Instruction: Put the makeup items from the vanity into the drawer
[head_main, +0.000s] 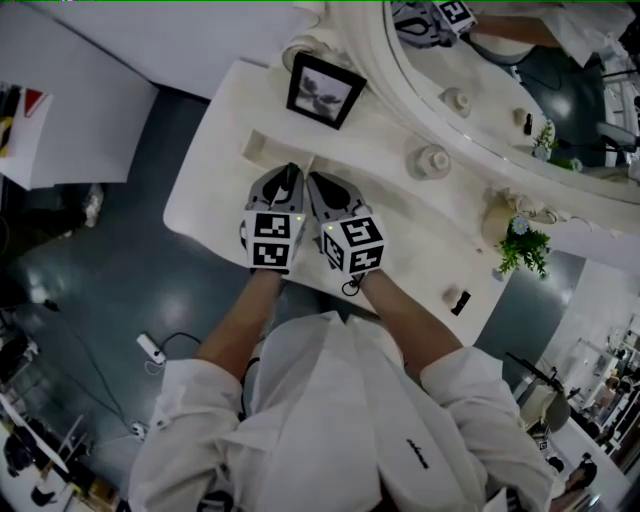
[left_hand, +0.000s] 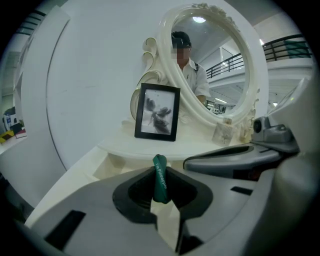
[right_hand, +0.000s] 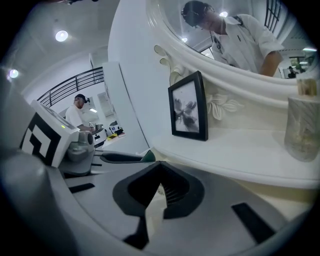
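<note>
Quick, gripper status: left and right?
Left gripper: shut on a small green tube.
Right gripper: shut, nothing between its jaws.

Bright, even indoor light washes the white desk (head_main: 215, 190) almost flat in the head view, leaving only soft, faint shadows. In the right gripper view 2 round ceiling lamps (right_hand: 61, 35) glare at upper left. Both gripper views bulge like a fisheye and fall to black at the corners. The gray jaws close to each lens look soft; the green tube (left_hand: 160, 180) between the left ones is sharp. The dark floor (head_main: 100, 280) seems slightly smeared.
</note>
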